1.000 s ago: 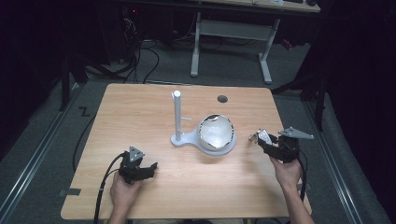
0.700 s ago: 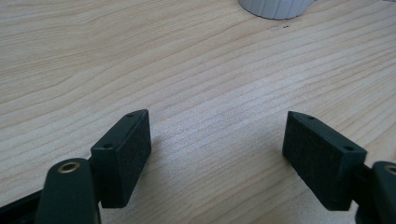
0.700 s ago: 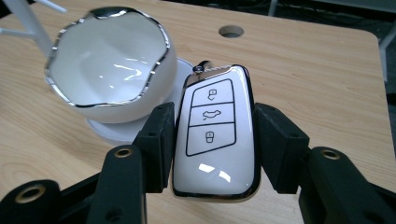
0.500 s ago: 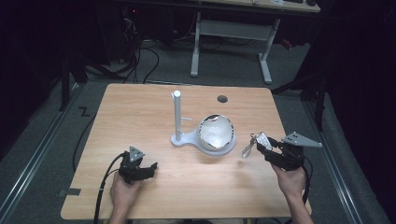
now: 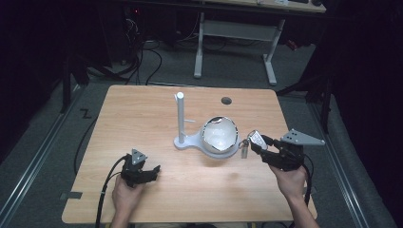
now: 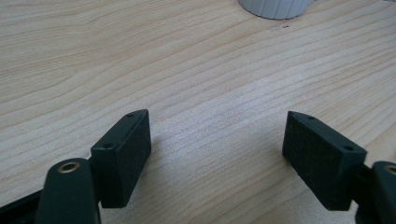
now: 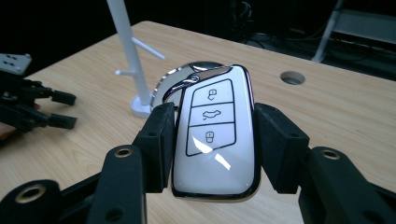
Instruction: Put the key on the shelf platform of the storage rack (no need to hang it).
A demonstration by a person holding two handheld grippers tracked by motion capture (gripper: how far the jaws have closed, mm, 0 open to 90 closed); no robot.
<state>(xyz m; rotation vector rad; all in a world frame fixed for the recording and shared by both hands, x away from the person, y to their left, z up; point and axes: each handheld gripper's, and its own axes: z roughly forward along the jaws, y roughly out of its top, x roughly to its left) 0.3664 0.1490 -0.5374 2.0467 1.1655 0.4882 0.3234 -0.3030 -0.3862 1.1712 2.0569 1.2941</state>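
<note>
A white car key fob [image 7: 215,135] with three button icons and a chrome rim is clamped between the jaws of my right gripper [image 7: 214,140]. In the high view this right gripper [image 5: 260,144] holds the key fob [image 5: 256,138] just right of the white bowl [image 5: 220,136], with a small metal piece [image 5: 244,150] dangling below the fob. A white stand with an upright post [image 5: 180,118] and small pegs sits left of the bowl. My left gripper [image 5: 151,172] rests low over the table near the front left, its jaws wide apart over bare wood [image 6: 217,135].
The wooden table [image 5: 142,114] has a round cable hole [image 5: 226,100] at the back right. A white table frame [image 5: 237,33] and cables stand on the dark floor behind. The bowl's ribbed base [image 6: 275,7] shows at the top of the left gripper view.
My right gripper has swung with the key fob, moving slightly lower and toward the bowl, its top plate turning outward to the right. The left gripper has stayed put.
</note>
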